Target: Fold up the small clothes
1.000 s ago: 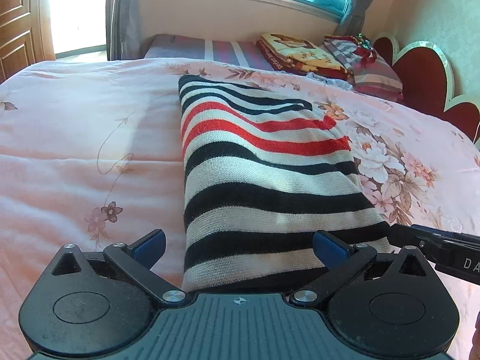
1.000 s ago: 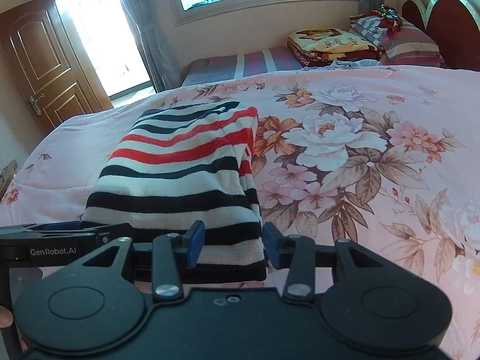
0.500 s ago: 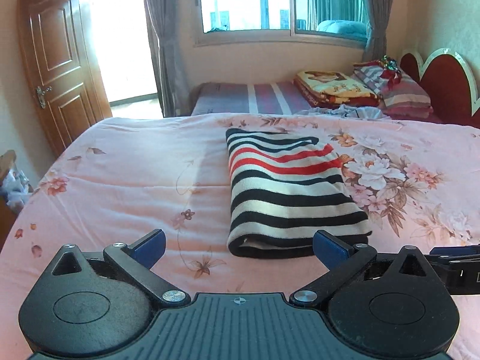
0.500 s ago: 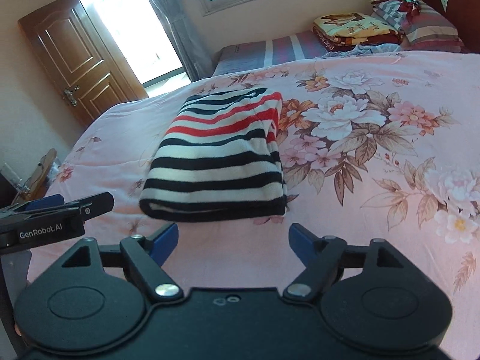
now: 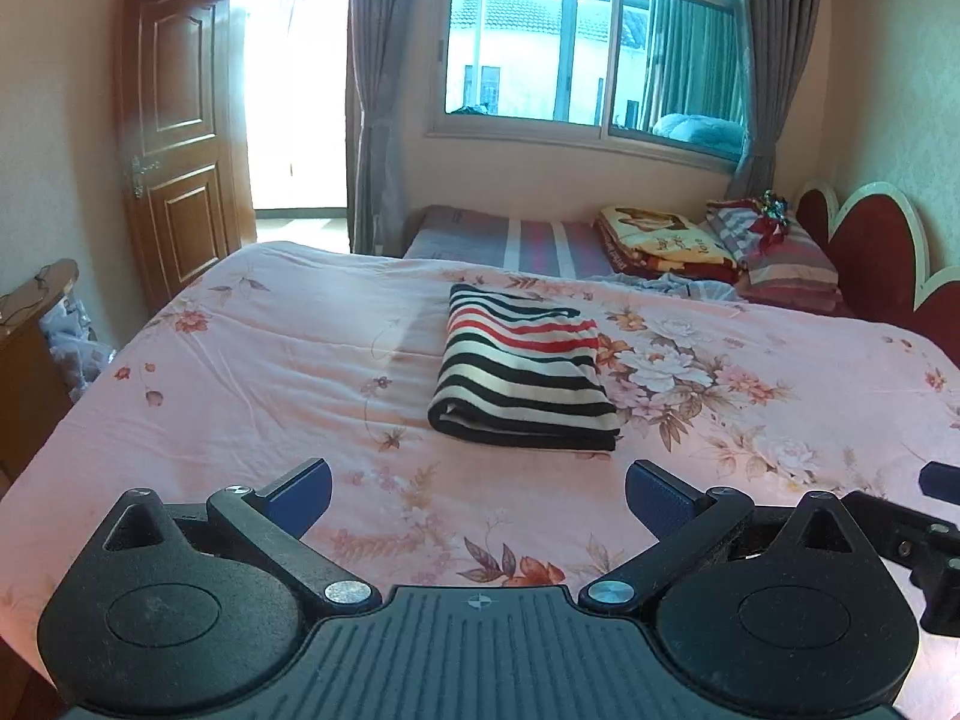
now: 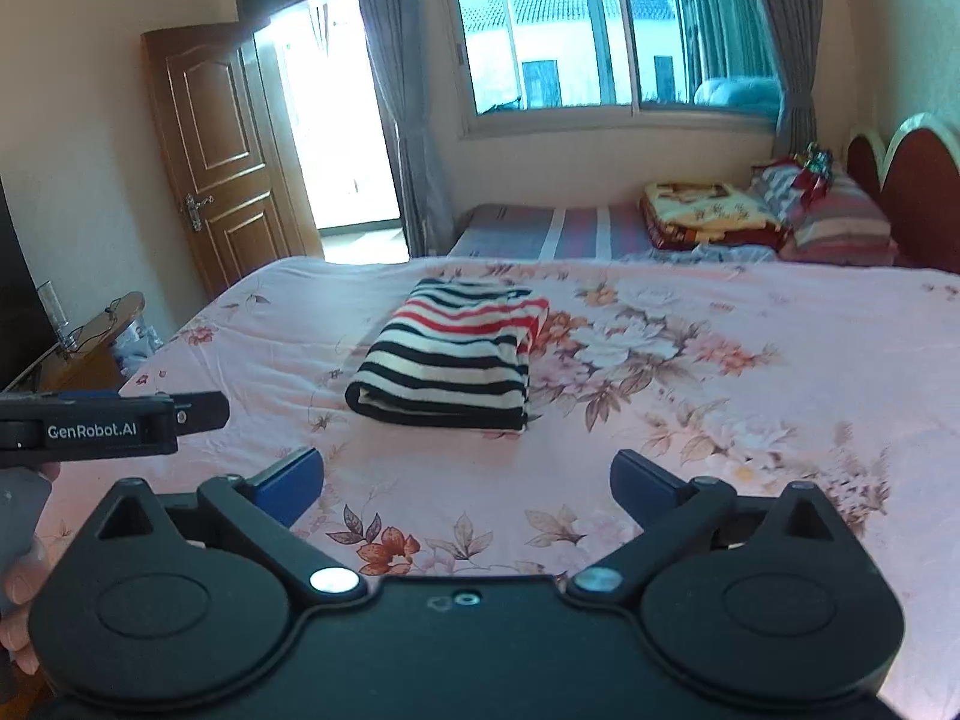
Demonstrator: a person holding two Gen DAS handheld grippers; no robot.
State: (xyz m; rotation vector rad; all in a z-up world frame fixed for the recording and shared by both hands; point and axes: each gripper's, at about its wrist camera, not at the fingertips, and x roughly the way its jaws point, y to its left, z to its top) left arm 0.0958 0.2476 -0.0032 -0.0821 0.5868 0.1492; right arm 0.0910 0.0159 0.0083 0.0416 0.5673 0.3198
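A folded knit garment (image 5: 522, 378) with black, white and red stripes lies flat on the pink floral bedspread (image 5: 270, 360); the right wrist view shows the garment (image 6: 450, 369) too. My left gripper (image 5: 477, 495) hangs open well short of it, nothing between its blue pads. My right gripper (image 6: 468, 483) is also back from the garment, its jaws still opening with nothing between them. The left gripper's side (image 6: 114, 429) shows at the left edge of the right wrist view, with part of a hand under it.
A second bed (image 5: 510, 234) behind carries stacked blankets (image 5: 666, 240) and pillows (image 5: 786, 258). A red headboard (image 5: 870, 252) stands at right. An open wooden door (image 5: 174, 138) and a low wooden stand (image 6: 90, 342) lie at left, a curtained window (image 5: 588, 60) on the far wall.
Both grippers have pulled back and up from the folded garment, which now lies alone further off. The right gripper's jaws have widened from nearly closed at the garment's edge to wide apart.
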